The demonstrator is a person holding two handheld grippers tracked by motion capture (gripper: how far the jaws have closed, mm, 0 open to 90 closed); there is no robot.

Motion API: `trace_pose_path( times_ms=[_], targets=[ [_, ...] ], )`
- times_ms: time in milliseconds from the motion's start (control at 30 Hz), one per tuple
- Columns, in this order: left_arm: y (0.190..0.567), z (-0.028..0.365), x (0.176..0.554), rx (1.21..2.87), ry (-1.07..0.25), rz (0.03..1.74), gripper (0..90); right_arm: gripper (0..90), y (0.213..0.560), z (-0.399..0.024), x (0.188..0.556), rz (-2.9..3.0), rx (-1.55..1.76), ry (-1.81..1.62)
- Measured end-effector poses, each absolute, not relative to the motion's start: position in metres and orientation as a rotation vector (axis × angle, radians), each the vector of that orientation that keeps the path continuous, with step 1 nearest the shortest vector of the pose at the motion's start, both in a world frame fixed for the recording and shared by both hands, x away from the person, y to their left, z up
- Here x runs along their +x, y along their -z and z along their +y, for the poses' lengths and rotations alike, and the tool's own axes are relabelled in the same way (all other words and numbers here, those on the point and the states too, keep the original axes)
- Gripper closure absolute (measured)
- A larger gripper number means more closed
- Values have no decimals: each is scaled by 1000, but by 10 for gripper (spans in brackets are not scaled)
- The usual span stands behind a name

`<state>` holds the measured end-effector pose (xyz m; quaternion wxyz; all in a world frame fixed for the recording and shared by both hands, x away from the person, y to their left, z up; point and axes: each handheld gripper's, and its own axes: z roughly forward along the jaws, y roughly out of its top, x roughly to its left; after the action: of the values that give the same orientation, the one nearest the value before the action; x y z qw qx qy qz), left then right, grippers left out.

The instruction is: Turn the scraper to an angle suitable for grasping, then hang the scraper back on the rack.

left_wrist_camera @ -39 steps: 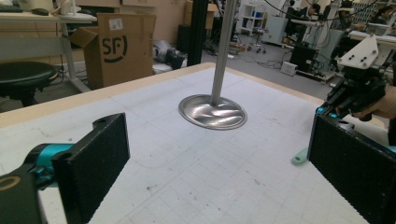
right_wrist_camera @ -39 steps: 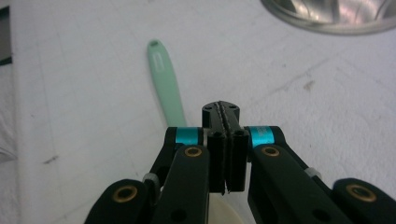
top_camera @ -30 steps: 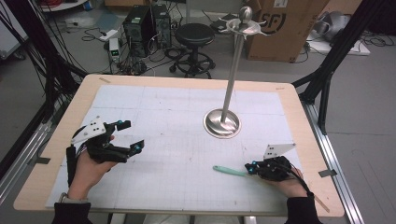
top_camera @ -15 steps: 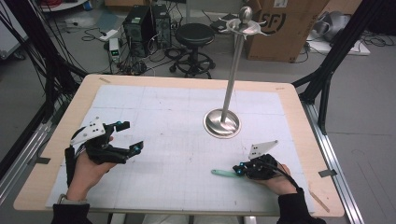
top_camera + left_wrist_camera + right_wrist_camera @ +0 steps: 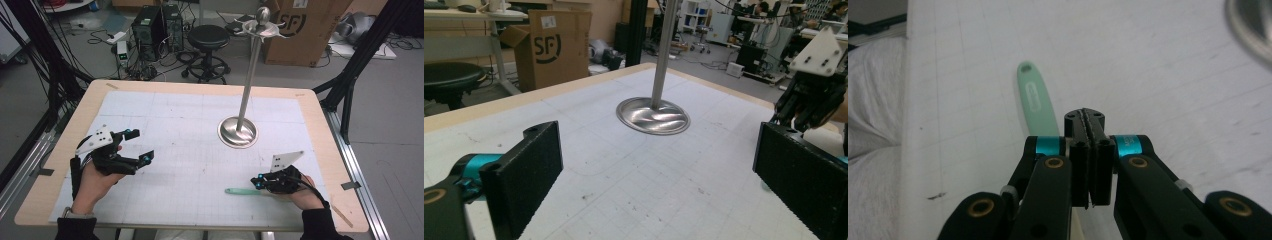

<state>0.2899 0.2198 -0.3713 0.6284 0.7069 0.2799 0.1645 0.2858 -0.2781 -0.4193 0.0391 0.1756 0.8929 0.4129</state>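
Right gripper (image 5: 1090, 120) closed | mint-green handle (image 5: 1037, 100) flat beneath it

In the right gripper view, the near end of the flat mint-green plastic handle (image 5: 1037, 102) passes behind the shut black right claw (image 5: 1089, 131), so whether the claw grips it cannot be told. The shiny round metal stand base (image 5: 1254, 27) is cut off at the corner.

A black stool (image 5: 208, 37) and cardboard box (image 5: 300, 30) stand beyond the table (image 5: 165, 87).
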Motion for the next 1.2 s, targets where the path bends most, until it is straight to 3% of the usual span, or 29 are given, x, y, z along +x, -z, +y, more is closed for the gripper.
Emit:
trace_pose_path(
  times_ms=[300,567,600,933,1200],
  targets=[
    [371,220,291,1621,-365,626,63,249,390,-296,279,2579,568,-1371],
    [372,222,289,1630,-369,633,63,73,384,-299,280,2573,608,-1378],
    [372,221,288,1630,-373,634,63,19,384,-298,279,2575,619,-1375],
    [370,222,285,1628,-380,628,63,13,392,-290,284,2654,559,-1254],
    [370,220,285,1635,-385,631,63,65,401,-284,283,2769,527,-1080]
  ],
)
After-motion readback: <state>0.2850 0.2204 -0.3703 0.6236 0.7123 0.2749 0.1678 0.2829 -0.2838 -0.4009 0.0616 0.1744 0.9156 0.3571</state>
